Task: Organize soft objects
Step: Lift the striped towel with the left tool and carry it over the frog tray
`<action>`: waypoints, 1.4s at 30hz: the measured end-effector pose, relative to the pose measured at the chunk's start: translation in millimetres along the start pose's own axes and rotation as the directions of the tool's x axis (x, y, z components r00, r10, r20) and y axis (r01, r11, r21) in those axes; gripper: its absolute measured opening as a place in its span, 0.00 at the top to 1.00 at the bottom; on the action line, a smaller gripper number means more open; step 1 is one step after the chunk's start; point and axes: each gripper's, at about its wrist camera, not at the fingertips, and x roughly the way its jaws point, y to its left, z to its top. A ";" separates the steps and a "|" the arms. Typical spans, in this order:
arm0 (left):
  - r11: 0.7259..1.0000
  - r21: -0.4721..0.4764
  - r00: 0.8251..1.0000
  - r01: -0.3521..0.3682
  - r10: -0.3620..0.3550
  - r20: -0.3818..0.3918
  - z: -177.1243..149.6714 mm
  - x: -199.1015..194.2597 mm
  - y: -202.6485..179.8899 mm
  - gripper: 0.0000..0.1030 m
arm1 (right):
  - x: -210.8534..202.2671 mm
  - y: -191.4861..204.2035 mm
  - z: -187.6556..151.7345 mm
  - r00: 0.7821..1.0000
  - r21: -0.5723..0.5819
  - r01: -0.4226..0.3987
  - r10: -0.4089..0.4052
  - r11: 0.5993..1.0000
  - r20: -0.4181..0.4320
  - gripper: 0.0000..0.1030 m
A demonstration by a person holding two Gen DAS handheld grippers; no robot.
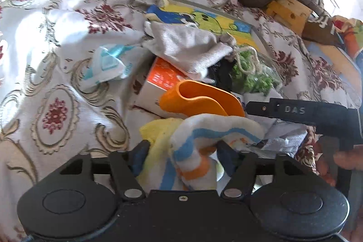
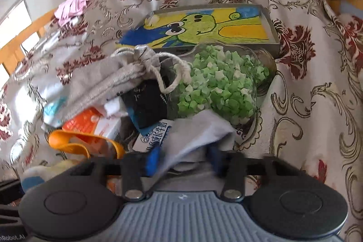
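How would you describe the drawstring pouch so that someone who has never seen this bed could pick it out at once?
Start at the frog picture lying flat on the floral bedspread. Just in front of it sits a heap of clutter, and the drawstring pouch lies on top of that heap, beside the jar of green stars. It is the only plain grey cloth bag, cinched at the neck with a thick white cord.

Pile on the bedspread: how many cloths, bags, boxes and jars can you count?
Cloths: 3 (striped-and-yellow cloth, white-and-teal cloth, pale grey cloth)
Bags: 1 (grey drawstring bag)
Boxes: 3 (orange-white box, picture box, blue-lettered box)
Jars: 1 (jar of green paper stars)
Total: 8
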 end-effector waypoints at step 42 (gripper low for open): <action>0.986 0.165 0.923 0.023 -0.084 0.375 157.9 -9.0 -75.1 0.79 | -12.9 -53.3 109.7 0.845 0.057 -0.144 0.093 0.988 0.526 0.93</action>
